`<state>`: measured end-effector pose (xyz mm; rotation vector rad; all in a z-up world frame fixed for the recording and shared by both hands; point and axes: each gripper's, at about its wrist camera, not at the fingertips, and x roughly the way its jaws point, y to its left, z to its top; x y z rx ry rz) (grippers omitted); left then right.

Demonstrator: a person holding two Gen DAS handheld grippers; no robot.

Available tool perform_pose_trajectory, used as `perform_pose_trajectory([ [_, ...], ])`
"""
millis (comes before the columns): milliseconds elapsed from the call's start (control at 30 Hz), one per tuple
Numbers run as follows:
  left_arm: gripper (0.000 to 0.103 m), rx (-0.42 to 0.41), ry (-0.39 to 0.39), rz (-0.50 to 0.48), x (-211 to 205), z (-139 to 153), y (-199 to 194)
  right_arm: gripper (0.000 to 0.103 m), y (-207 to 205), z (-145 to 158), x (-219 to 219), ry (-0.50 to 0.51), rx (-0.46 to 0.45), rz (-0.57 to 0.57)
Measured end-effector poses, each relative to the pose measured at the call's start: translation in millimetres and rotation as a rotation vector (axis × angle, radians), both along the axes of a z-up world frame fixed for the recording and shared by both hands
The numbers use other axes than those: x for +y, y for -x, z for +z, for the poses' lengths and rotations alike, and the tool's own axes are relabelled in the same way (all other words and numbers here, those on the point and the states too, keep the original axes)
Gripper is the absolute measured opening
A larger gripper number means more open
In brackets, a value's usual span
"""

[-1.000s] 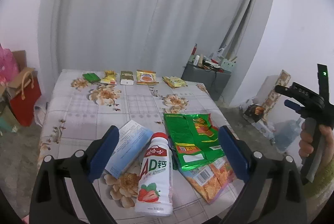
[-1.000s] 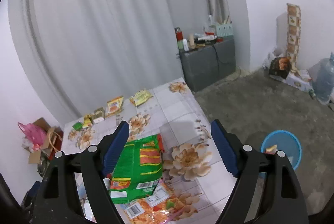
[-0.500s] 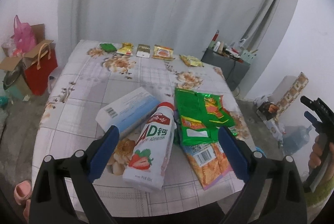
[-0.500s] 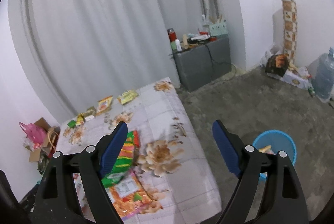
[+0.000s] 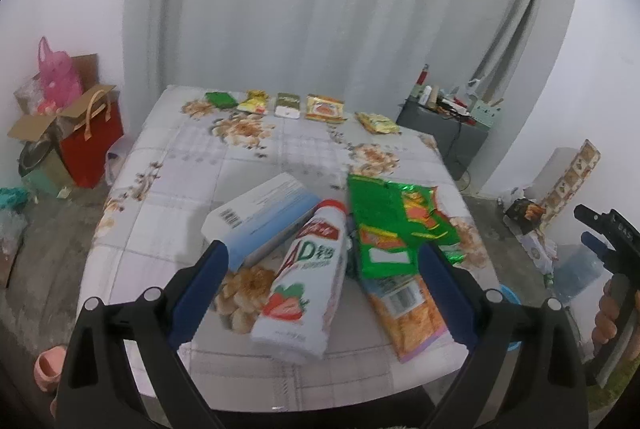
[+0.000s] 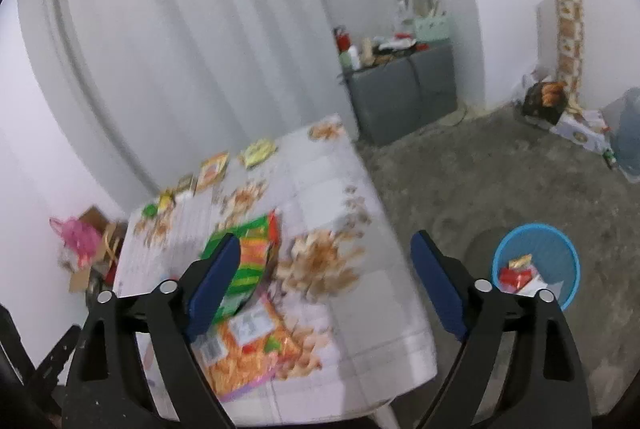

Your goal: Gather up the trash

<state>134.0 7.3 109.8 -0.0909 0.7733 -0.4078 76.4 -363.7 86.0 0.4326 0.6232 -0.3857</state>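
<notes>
A white bottle [image 5: 302,285] lettered "AD" lay on the floral surface [image 5: 180,181] between the empty, spread left tongs [image 5: 320,269], while the empty right tongs [image 6: 324,277] were opening.

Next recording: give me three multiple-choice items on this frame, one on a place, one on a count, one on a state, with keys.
1. Where does the blue bin stand?
A. on the table
B. on the floor beside the table
C. on the grey cabinet

2. How many small packets line the table's far edge?
A. two
B. five
C. eight

3. How is the white strawberry drink bottle positioned?
A. lying on its side
B. upright
C. held in a gripper

Answers:
1 B: it sits on the floor right of the table.
2 B: five packets in a row.
3 A: it lies flat between the left gripper's open fingers.
</notes>
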Motion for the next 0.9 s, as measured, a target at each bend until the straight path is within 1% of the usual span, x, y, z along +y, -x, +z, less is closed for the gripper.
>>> perform_pose_trajectory([
  [133, 0.093, 0.016, -0.026, 0.024, 13, -13, 6, 0.091, -11, -15, 25, 0.055, 0.079, 0.047],
  [167, 0.093, 0.019, -0.033, 0.027, 15, -16, 7, 0.094, -14, -19, 32, 0.069, 0.092, 0.060],
  [233, 0.093, 0.025, -0.043, 0.032, 20, -25, 11, 0.095, -20, -27, 46, 0.118, 0.117, 0.086],
  [333, 0.093, 0.035, -0.045, 0.046, 28, -36, 15, 0.095, -33, -41, 64, 0.242, 0.200, 0.092],
  [400, 0.093, 0.038, -0.035, 0.049, 30, -41, 15, 0.095, -43, -49, 70, 0.300, 0.246, 0.118],
  [533, 0.093, 0.021, -0.013, 0.030, 31, -45, 10, 0.095, -55, -55, 69, 0.312, 0.270, 0.148],
  [600, 0.093, 0.003, -0.010, 0.029, 31, -45, 6, 0.095, -57, -57, 68, 0.296, 0.259, 0.166],
  [733, 0.093, -0.012, 0.003, 0.020, 31, -47, -4, 0.095, -59, -58, 59, 0.198, 0.214, 0.197],
  [833, 0.093, -0.012, 0.010, 0.001, 29, -50, -11, 0.095, -62, -61, 49, 0.119, 0.223, 0.187],
  [900, 0.093, -0.008, 0.008, -0.006, 27, -52, -15, 0.095, -68, -67, 46, 0.063, 0.241, 0.200],
])
